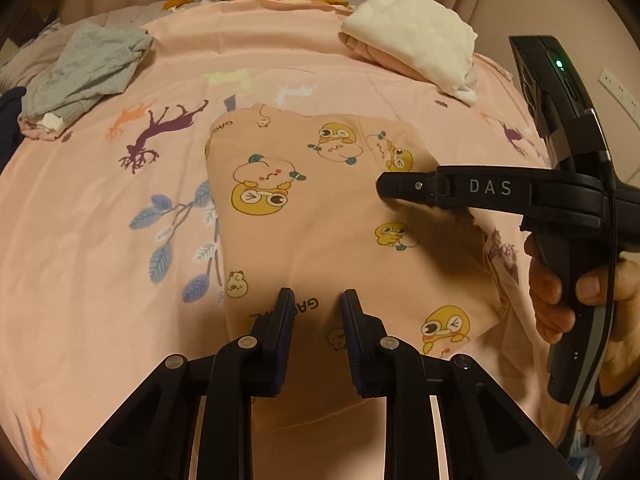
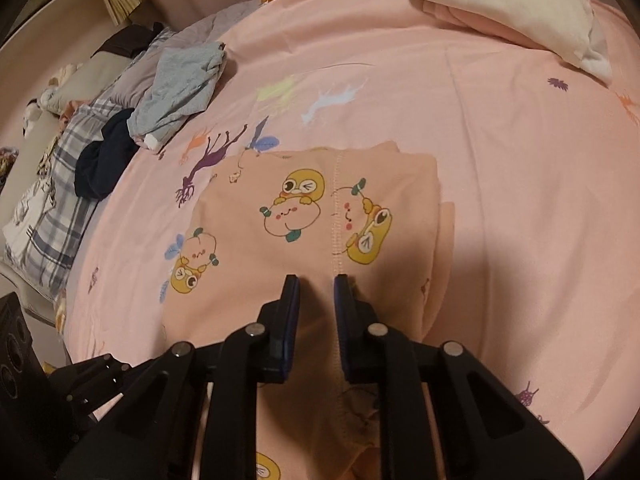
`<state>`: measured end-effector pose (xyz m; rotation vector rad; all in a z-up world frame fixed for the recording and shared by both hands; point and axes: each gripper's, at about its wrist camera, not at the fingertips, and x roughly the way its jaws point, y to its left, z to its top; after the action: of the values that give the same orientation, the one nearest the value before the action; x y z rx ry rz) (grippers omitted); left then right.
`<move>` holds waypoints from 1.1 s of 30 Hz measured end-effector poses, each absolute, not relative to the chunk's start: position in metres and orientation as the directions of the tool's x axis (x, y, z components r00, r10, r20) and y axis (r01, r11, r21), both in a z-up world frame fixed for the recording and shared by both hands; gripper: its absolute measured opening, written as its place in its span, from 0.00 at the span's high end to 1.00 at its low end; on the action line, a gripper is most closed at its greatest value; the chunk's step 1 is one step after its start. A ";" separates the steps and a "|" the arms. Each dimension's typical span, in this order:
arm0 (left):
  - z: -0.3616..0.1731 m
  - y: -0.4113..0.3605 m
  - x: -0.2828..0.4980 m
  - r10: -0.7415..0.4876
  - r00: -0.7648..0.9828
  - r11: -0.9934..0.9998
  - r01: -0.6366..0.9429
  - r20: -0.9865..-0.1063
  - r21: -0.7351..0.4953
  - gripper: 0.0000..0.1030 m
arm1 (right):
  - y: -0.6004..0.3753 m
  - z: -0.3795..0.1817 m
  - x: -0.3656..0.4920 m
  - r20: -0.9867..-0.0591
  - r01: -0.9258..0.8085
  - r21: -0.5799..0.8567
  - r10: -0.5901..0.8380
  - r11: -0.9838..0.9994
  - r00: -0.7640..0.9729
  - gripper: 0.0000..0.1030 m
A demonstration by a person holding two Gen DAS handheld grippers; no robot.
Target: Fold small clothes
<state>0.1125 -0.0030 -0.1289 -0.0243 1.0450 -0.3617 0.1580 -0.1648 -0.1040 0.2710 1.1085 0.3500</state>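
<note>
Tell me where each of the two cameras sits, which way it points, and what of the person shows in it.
Left wrist: sits on the left gripper, looking forward over the peach cartoon-print garment on the pink printed bedsheet; shows its open fingers, the right gripper from the side and the right hand.
Right wrist: sits on the right gripper, looking along the garment's seam; shows only its own open fingers.
Shared: garment, bedsheet, crumpled grey garment, folded cream cloth.
</note>
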 end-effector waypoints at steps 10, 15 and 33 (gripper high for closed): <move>-0.105 0.001 0.134 -0.318 0.524 0.946 0.233 -0.790 -0.227 0.76 | -0.166 -0.077 0.116 -0.757 -0.261 0.418 0.493 0.870 0.430 0.78; -0.112 0.000 0.157 -0.290 0.529 0.955 0.214 -0.797 -0.206 0.76 | -0.160 -0.086 0.102 -0.781 -0.313 0.370 0.476 0.875 0.405 0.78; -0.132 0.007 0.168 -0.297 0.468 0.954 0.189 -0.832 -0.234 0.76 | -0.160 -0.109 0.077 -0.836 -0.324 0.333 0.436 0.886 0.334 0.80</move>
<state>0.1678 0.0074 -0.1315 -0.1149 1.0425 -0.2986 0.0773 -0.1605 -0.1087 0.1138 1.1260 0.4972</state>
